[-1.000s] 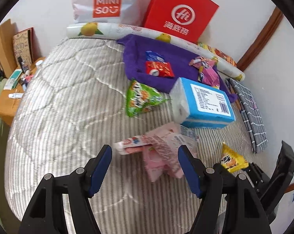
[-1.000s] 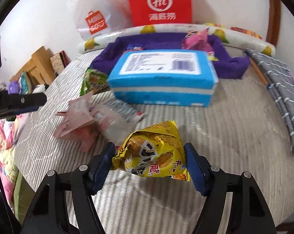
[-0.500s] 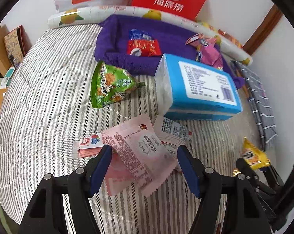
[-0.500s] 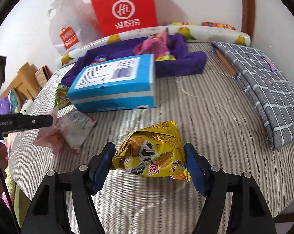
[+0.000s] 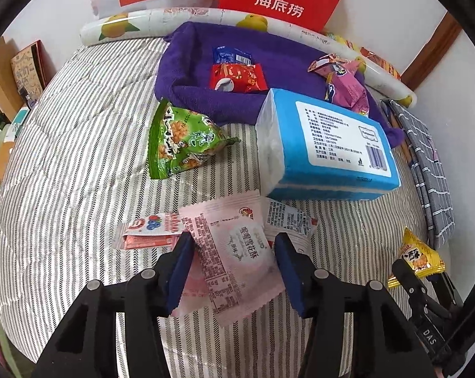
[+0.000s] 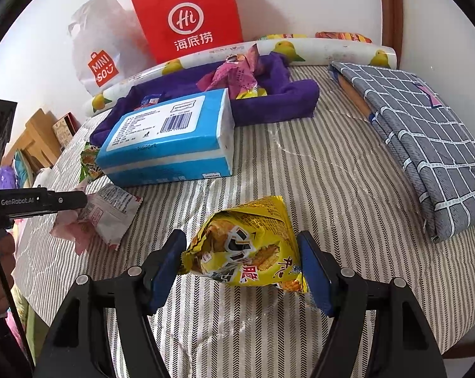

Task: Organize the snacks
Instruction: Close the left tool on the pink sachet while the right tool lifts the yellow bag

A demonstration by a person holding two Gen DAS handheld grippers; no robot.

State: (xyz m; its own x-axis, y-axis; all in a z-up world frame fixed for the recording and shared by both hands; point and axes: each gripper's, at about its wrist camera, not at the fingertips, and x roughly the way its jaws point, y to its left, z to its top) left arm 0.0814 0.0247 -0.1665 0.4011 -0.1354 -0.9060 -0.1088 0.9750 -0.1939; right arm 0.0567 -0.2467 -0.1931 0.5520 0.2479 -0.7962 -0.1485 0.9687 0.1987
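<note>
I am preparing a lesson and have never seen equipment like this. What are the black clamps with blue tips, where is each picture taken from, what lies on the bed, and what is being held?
No robot here: a person carries a hand-held clamp in each hand, each with a wide-angle camera looking along its two blue-padded fingers. One picture comes from the left clamp, the other from the right.

The left gripper is closing its jaws around a pink snack packet lying on the striped bed. The right gripper grips a yellow snack bag.

Also on the bed: a green snack bag, a blue tissue pack, a folded grey checked cloth, and a purple towel with red, blue and pink packets on it. A red paper bag and a white plastic bag stand against the wall.
</note>
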